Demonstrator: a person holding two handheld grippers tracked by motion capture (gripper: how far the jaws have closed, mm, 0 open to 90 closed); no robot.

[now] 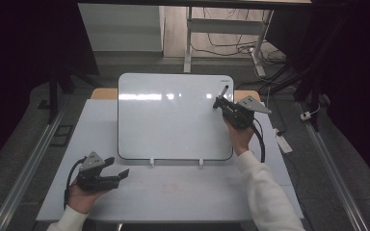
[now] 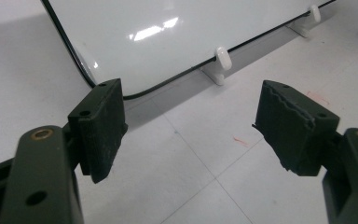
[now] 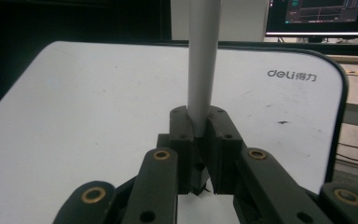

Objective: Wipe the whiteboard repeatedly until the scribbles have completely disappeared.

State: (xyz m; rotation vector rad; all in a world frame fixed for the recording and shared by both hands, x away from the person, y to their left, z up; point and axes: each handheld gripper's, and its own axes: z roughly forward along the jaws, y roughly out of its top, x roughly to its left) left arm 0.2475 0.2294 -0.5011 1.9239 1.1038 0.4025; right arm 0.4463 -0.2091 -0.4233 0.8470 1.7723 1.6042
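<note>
Right claw (image 1: pixel 220 103) is clamped on a marker (image 1: pixel 223 93), its jaws pressed tight against the barrel, and it is held over the upper right part of the whiteboard (image 1: pixel 173 118). In the right gripper view the marker (image 3: pixel 203 60) rises as a pale grey tube straight up from between the closed jaws of the right claw (image 3: pixel 200 128), with the whiteboard (image 3: pixel 88 121) spread behind it and a "deli" logo (image 3: pixel 291 74) printed near its rounded corner; a small dark mark sits on the board below that logo. A monitor (image 3: pixel 317 16) glows beyond the board's far edge. The left claw (image 1: pixel 117 167) rests low on the tabletop (image 1: pixel 183 185) near the board's lower left corner, held by a hand in a white sleeve, jaws spread wide with nothing between them. In the left gripper view the left claw (image 2: pixel 189 128) frames bare tabletop (image 2: pixel 182 163) with faint red marks, and the whiteboard (image 2: pixel 168 32) stands propped just ahead on two white clips (image 2: pixel 223 58).
</note>
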